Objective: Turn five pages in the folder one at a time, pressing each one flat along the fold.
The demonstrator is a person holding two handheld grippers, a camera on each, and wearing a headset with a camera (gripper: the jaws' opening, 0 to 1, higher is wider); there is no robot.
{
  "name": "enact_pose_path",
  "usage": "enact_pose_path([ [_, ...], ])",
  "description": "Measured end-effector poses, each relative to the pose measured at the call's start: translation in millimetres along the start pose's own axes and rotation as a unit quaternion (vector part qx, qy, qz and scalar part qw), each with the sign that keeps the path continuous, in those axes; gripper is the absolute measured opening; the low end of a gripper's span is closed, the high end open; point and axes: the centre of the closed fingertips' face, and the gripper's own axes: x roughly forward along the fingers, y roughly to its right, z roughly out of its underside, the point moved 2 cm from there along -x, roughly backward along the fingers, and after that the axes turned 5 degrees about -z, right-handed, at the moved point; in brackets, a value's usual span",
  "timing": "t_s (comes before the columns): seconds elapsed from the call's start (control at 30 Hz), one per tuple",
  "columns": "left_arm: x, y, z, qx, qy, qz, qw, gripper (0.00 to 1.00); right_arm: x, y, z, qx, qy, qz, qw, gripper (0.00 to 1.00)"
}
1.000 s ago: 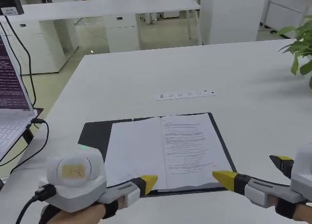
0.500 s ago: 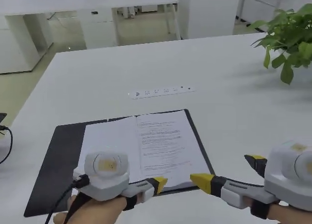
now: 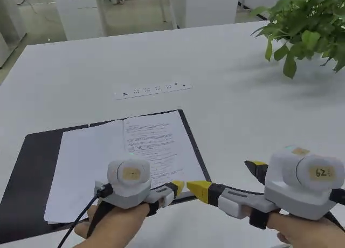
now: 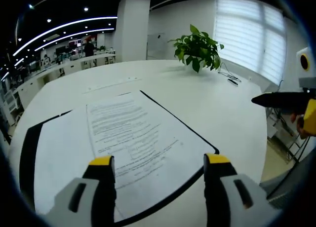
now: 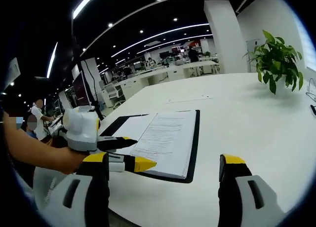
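The folder (image 3: pixel 24 172) lies open and flat on the white counter (image 3: pixel 242 97), with a printed page (image 3: pixel 153 143) on its right half. The left claw (image 4: pixel 159 162) is spread wide at the folder's near edge. The right claw (image 3: pixel 226 176) is also spread, just beside the near right corner. A plant (image 3: pixel 302 27) stands well apart.

"62" on right tool (image 3: pixel 227 177) sticker (image 3: pixel 322 173); page (image 3: pixel 156 143) txt unreadable

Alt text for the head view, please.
An open folder lies on a white table, a printed page on its right. The left gripper and right gripper hover open at its near right corner. A power strip lies beyond it, a plant far right.
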Motion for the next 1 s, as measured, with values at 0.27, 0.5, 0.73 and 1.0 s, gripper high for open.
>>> enact_pose_path([
  [0.27, 19.4, 3.8, 10.3, 0.004, 0.001, -0.020, 0.9998, 0.70, 1.9, 6.7, 2.7, 0.015, 0.004, 0.002, 0.9999, 0.88],
  [0.5, 22.0, -0.3, 20.6, 0.029, 0.027, -0.052, 0.9979, 0.64, 3.6, 7.0, 10.6, 0.025, -0.001, -0.001, 0.9997, 0.87],
  [0.73, 21.7, -2.2, 20.2, 0.018, 0.046, -0.051, 0.9975, 0.61, 6.4, 8.7, 16.4, 0.037, -0.006, -0.001, 0.9993, 0.86],
  [1.0, 21.7, -6.4, 19.5, 0.005, 0.045, -0.068, 0.9967, 0.42, 8.8, 9.1, 22.9, 0.046, -0.010, -0.002, 0.9989, 0.85],
])
